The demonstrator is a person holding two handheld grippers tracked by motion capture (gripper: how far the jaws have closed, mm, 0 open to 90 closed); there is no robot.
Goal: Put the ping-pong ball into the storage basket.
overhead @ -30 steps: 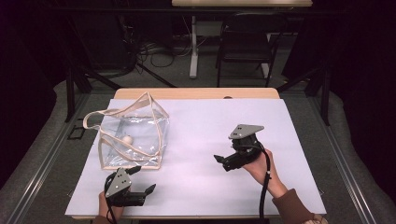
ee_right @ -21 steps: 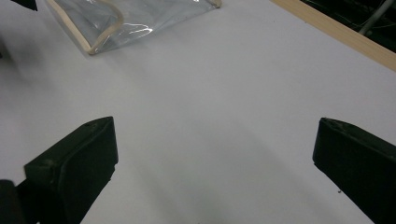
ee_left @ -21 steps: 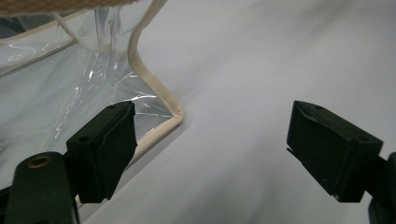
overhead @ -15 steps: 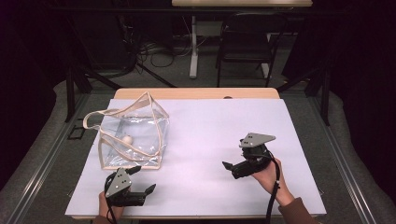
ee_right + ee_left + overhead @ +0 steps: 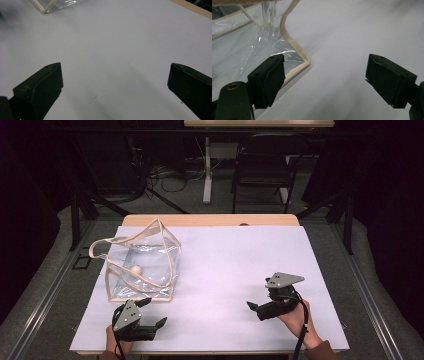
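A clear plastic bag (image 5: 142, 265) with beige trim and handles lies on the left of the white table top (image 5: 225, 255), with a small white ball (image 5: 136, 269) inside it. My left gripper (image 5: 153, 312) rests near the front edge just below the bag, open and empty. In the left gripper view its jaws (image 5: 325, 65) stand wide apart, and the bag's beige corner (image 5: 298, 56) lies just beyond the left jaw. My right gripper (image 5: 256, 302) is at the front right, held in a hand. It (image 5: 115, 72) is open over bare table, with the bag's edge (image 5: 53, 5) far off.
The table's wooden back edge (image 5: 210, 220) shows beyond the white sheet. A dark chair (image 5: 262, 165) and a desk leg with cables (image 5: 206, 175) stand on the floor behind. Bare white surface spreads between the two grippers.
The right gripper has moved back toward the front right of the table and come lower. The left gripper and the bag have stayed put.
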